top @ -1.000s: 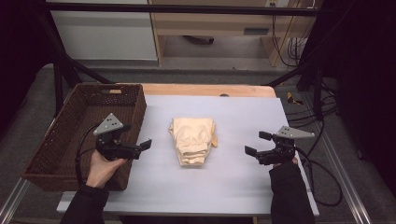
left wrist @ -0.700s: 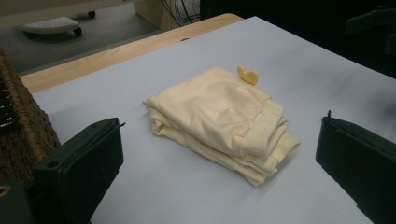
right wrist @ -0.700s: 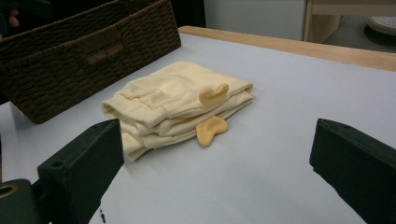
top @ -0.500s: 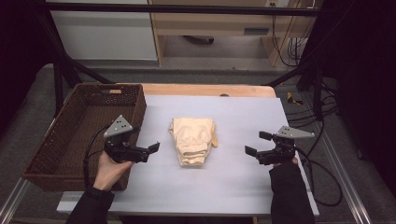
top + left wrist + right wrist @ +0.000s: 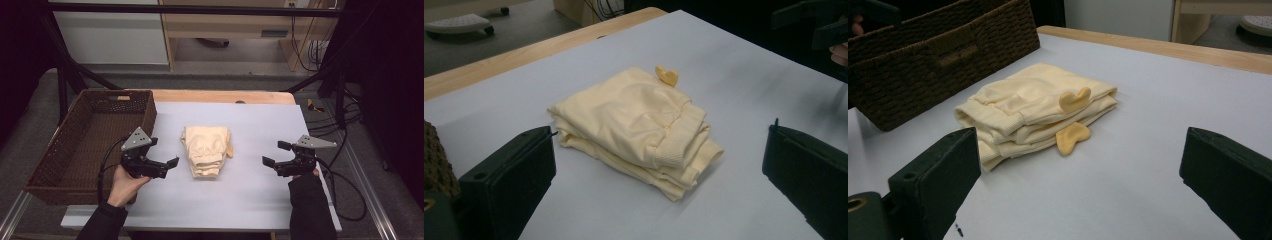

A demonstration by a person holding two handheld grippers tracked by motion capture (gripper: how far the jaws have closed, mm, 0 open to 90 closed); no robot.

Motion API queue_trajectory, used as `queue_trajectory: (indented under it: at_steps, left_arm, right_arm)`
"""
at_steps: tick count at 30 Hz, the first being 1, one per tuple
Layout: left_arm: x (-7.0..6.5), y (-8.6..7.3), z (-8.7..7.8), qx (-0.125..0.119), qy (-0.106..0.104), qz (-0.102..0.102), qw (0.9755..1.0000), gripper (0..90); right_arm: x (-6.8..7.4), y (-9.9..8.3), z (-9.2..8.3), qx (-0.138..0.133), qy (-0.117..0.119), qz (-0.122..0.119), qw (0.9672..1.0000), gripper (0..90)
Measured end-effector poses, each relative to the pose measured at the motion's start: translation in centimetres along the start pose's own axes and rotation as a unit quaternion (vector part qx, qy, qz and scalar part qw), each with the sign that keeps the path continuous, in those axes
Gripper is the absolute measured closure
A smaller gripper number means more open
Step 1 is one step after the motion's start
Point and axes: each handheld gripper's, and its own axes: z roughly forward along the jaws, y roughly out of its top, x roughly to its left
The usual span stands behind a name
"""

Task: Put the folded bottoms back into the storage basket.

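Observation:
A folded pale-yellow garment [image 5: 206,150] with small yellow heart-shaped tabs lies in the middle of the white table top [image 5: 250,200]. My left gripper [image 5: 169,166] is held just left of it, open, its jaws pointing at the garment with nothing between them. In the left gripper view the garment [image 5: 634,125] lies a short way ahead of the wide-apart jaws of that gripper [image 5: 659,150]. My right gripper [image 5: 275,153] hovers open to the right of the garment, farther off. In the right gripper view the garment [image 5: 1033,107] lies ahead and left of the open gripper [image 5: 1080,147].
A dark woven basket [image 5: 60,150] stands at the table's left side, its wall [image 5: 943,55] behind the garment in the right gripper view. A wooden strip [image 5: 220,96] runs along the table's far edge. Cables [image 5: 345,180] trail off the right side.
My left gripper has moved right, from beside the basket's edge toward the garment. The right gripper and the garment have stayed where they were.

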Motion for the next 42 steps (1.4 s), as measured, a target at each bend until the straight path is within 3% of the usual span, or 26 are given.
queue_trajectory:
  at_steps: [21, 42]
  left_arm:
    - [-1.4, -1.0, 3.4, 0.030, -0.004, 0.002, 0.9995, 0.5]
    - [-0.7, -0.8, 5.4, 0.039, 0.006, -0.012, 0.9991, 0.5]
  right_arm:
    - [-0.1, 0.0, -0.1, 0.000, -0.001, 0.000, 1.0000, 3.2]
    - [-0.1, 0.0, -0.1, -0.001, 0.000, -0.001, 1.0000, 3.2]
